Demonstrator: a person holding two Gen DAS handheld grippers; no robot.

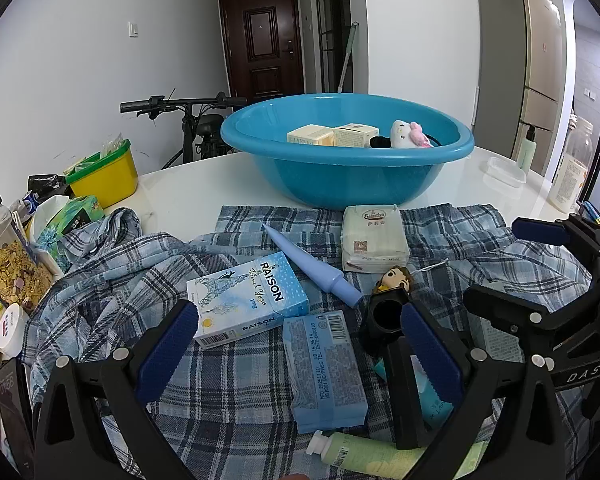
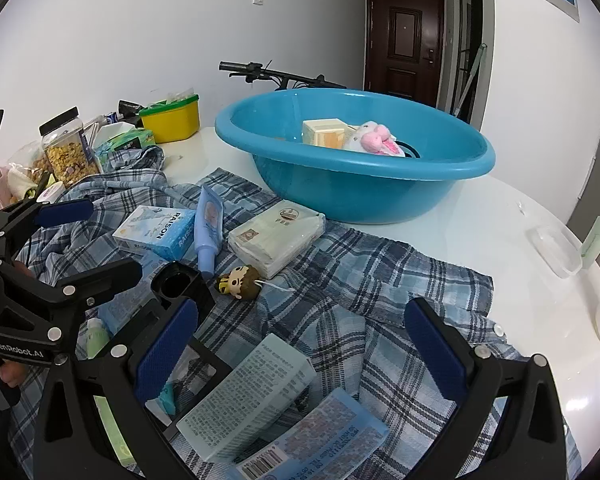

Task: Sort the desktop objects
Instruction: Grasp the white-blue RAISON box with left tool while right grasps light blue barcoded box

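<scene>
While both grippers hang low over the plaid shirt (image 1: 228, 392), their jaws stand wide and hold nothing. Under the left gripper (image 1: 298, 344) lies a pale blue tissue pack (image 1: 324, 368), barcode up, with a black holder (image 1: 384, 316) just inside its right finger. The right gripper (image 2: 300, 344) is level over two more packs (image 2: 256, 384), the left one close on its left. Just beyond lie the RAISON box (image 1: 248, 298), a blue tube (image 1: 312, 268), a small doll (image 1: 394, 278) and a white napkin pack (image 1: 374, 238). Farther back the blue basin (image 1: 348, 176) on the white table (image 1: 180, 192) holds two cream boxes (image 1: 332, 135) and a plush toy (image 1: 410, 134)
</scene>
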